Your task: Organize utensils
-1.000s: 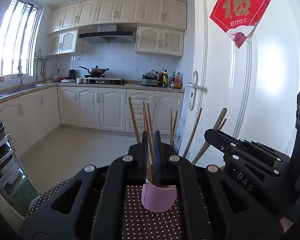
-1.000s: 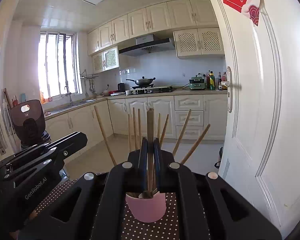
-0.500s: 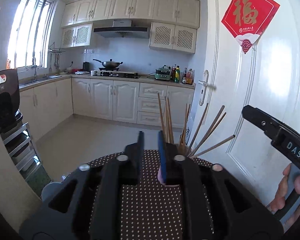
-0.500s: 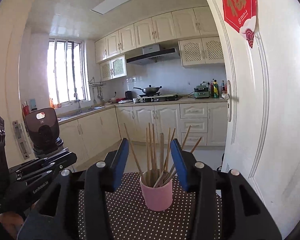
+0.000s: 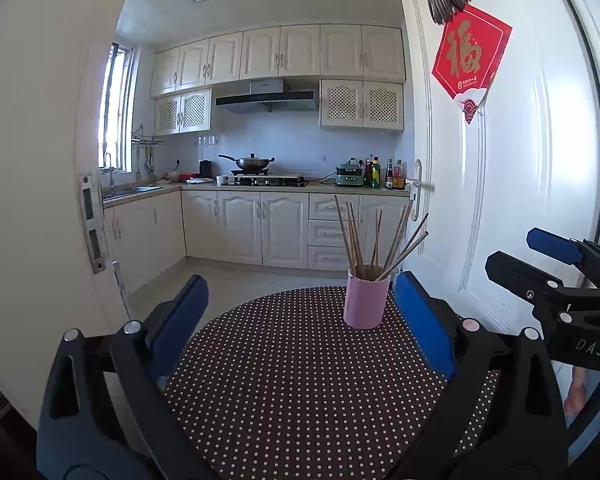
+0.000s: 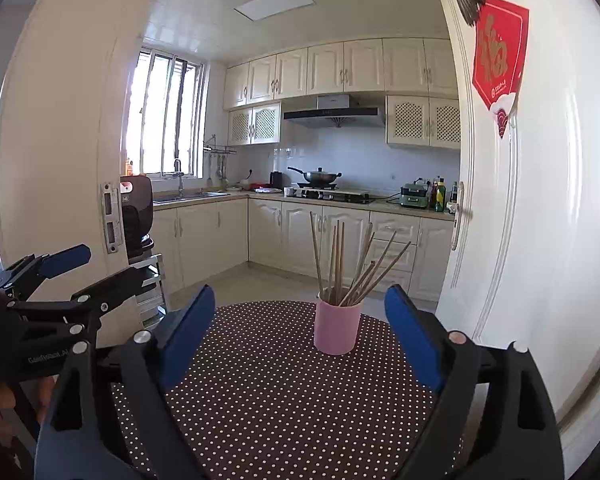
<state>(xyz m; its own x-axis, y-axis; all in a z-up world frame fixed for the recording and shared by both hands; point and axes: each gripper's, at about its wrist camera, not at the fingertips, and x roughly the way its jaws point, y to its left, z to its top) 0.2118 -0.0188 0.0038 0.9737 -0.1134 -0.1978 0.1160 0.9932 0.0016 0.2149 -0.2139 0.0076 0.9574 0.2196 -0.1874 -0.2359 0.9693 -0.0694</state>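
The left gripper [image 5: 300, 316] is held low and level over the near edge of the round table [image 5: 300, 380], and it points toward the kitchen; the right gripper [image 6: 300, 320] has the same pose beside it, seen also at the right border of the left view. Both are of black hard plastic with flat blue pads [image 5: 180, 320] on the fingers. The table carries a dark brown cloth with small white dots. On its far part stands a pink cup [image 5: 365, 300] (smooth, cylinder shape, upright), and the wooden chopsticks [image 5: 374, 240] stand in it, thin and fanned out to different sides. The jaws of both grippers are spread wide and hold nothing; neither touches the cup.
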